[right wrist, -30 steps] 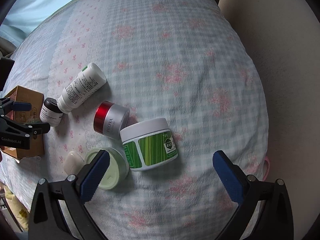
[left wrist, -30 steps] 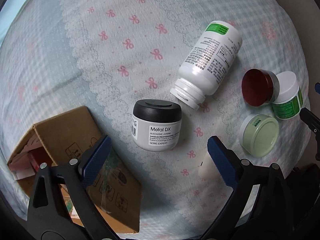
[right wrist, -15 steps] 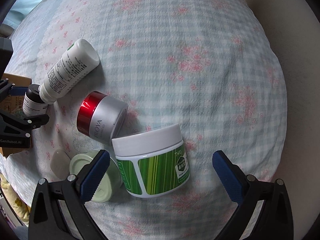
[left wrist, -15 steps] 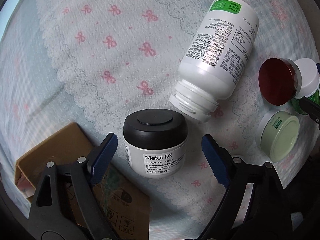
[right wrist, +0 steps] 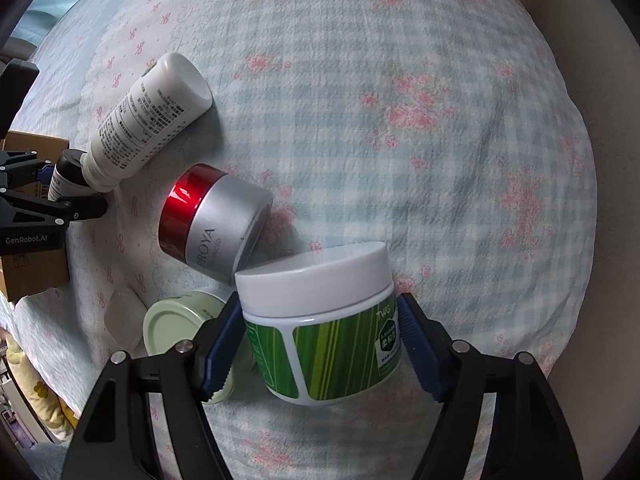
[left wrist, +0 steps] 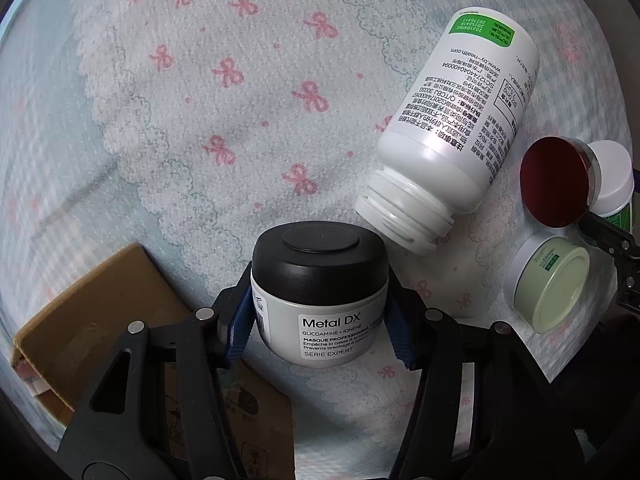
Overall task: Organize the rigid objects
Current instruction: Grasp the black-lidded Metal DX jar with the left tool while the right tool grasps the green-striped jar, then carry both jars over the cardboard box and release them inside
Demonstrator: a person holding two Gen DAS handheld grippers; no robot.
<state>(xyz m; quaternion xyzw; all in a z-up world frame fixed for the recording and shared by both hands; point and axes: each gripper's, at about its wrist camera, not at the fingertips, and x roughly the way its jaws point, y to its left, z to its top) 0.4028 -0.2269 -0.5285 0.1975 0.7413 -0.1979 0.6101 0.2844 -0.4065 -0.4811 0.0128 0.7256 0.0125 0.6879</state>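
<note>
Both claws are closing at once. My left gripper [left wrist: 320, 320] has dropped from an open hover over the black-lidded Metal DX jar [left wrist: 320, 292], and its blue pads now sit against the jar's grey sides just under the lid; from my seat that looks like contact, though the jaws are still drawing in. My right gripper [right wrist: 320, 344] has done the same, coming down from a wide-open stance onto the green-striped jar [right wrist: 324, 328], which stands upright between its pads with the white lid above them; both pads appear to touch its wall.

I judge both picks are nearly made, so the sorting can move to lifting.

Outward from the left claw: the cardboard box [left wrist: 120, 308], likely the destination, lies just beside its left finger. Ahead and to the right the white pill bottle [left wrist: 448, 136] lies on its side, open mouth almost touching the black lid. Farther right are the red-lidded jar [left wrist: 556, 182] and the pale green tin [left wrist: 548, 284].

Outward from the right claw: the pale green tin sits tight against its left finger, so it could get nudged on the lift. Just ahead, the red-lidded jar lies tipped over, its base touching the white lid. A small translucent cap [right wrist: 124, 316] rests to the left on the floral bedspread [right wrist: 400, 100].
</note>
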